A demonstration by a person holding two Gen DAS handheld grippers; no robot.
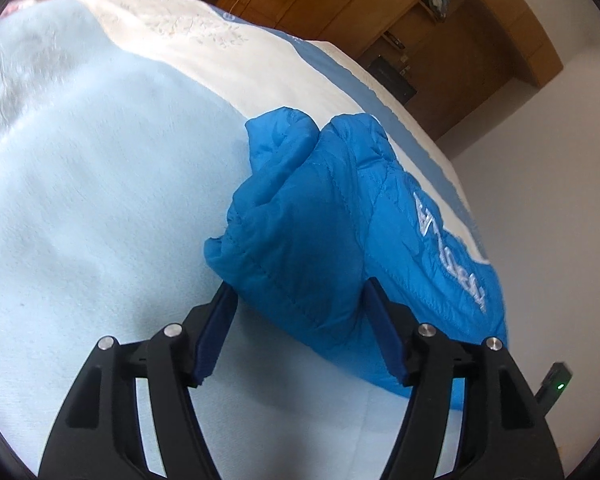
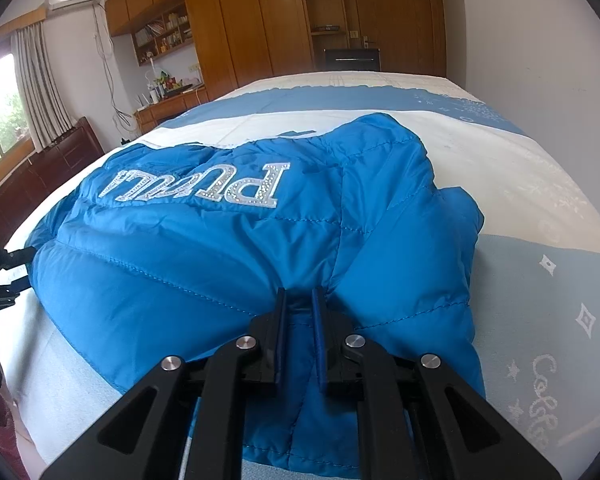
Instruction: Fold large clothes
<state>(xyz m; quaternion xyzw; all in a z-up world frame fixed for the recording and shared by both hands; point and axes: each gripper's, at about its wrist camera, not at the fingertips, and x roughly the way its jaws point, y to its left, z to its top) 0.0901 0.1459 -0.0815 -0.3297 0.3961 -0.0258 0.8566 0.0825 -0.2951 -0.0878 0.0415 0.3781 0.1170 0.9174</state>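
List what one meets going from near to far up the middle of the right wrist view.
Right hand-held gripper, blue jacket, its silver lettering, bed cover, wooden wardrobe.

My left gripper (image 1: 296, 300) stands spread, fingers (image 1: 216, 336) apart; my right gripper (image 2: 300, 304) is clamped, pointing toward twelve o'clock.

Glossy quilted jacket (image 2: 228, 248) (nylon-like); matt bedspread (image 1: 80, 200); wooden wardrobe (image 2: 244, 24).
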